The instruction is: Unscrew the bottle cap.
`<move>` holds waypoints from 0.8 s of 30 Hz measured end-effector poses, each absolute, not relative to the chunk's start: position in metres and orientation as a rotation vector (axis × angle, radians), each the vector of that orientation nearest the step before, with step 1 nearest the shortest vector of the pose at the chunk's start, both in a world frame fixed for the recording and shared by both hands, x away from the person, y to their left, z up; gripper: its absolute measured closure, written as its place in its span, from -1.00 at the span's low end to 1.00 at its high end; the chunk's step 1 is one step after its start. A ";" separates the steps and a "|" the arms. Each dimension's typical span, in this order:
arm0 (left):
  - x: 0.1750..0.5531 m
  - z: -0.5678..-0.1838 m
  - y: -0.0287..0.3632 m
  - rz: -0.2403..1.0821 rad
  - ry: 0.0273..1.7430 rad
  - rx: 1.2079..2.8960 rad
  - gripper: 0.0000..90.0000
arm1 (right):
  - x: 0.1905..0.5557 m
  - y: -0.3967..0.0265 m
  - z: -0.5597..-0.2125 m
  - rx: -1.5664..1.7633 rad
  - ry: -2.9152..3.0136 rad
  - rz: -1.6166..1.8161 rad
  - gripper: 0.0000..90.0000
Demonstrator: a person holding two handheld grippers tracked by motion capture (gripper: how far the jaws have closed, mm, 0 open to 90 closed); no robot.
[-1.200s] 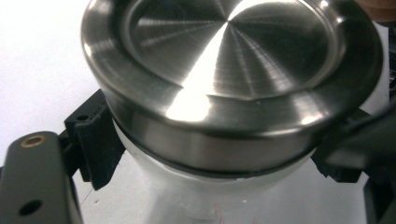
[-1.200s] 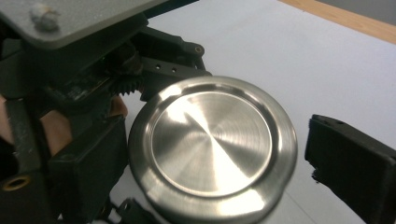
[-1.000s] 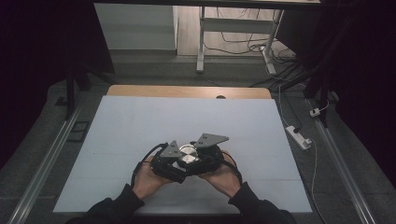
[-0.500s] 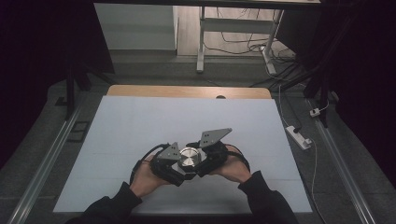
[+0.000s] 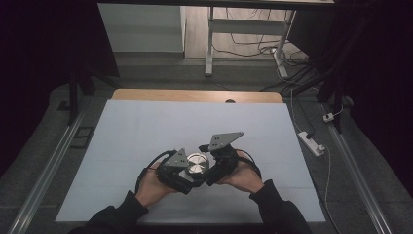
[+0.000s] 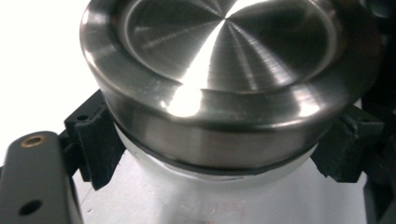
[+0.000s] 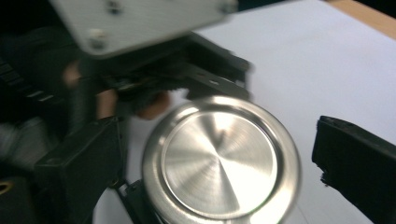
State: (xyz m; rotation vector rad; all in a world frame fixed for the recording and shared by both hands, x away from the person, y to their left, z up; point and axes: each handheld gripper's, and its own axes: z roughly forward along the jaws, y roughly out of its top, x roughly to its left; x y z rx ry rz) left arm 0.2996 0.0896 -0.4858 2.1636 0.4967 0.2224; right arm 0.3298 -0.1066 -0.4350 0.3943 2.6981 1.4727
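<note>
- Jar: a clear-bodied round jar with a brushed steel lid [image 5: 197,164], upright on the white worktop [image 5: 146,126], near its front edge, between both hands.
- Left gripper [image 5: 181,171]: jaws clamped on the jar's body just under the lid [image 6: 224,60].
- Right gripper [image 5: 214,163]: jaws have just been opening; they stand wide on either side of the lid, clear of it.
</note>
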 end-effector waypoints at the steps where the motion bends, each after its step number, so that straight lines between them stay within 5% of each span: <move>1: 0.300 -0.485 0.091 0.227 0.503 2.165 -0.65 | 0.327 -0.105 -0.436 0.423 2.678 1.461 -0.90; 10: 0.301 -0.485 0.093 0.244 0.552 2.149 -0.65 | 0.307 -0.094 -0.442 0.579 2.505 1.425 -0.77; 13: 0.300 -0.485 0.092 0.244 0.546 2.146 -0.65 | 0.305 -0.095 -0.445 0.579 2.456 1.426 -0.58; 24: 0.298 -0.485 0.090 0.209 0.476 2.158 -0.65 | 0.326 -0.108 -0.441 0.312 2.641 1.500 -0.57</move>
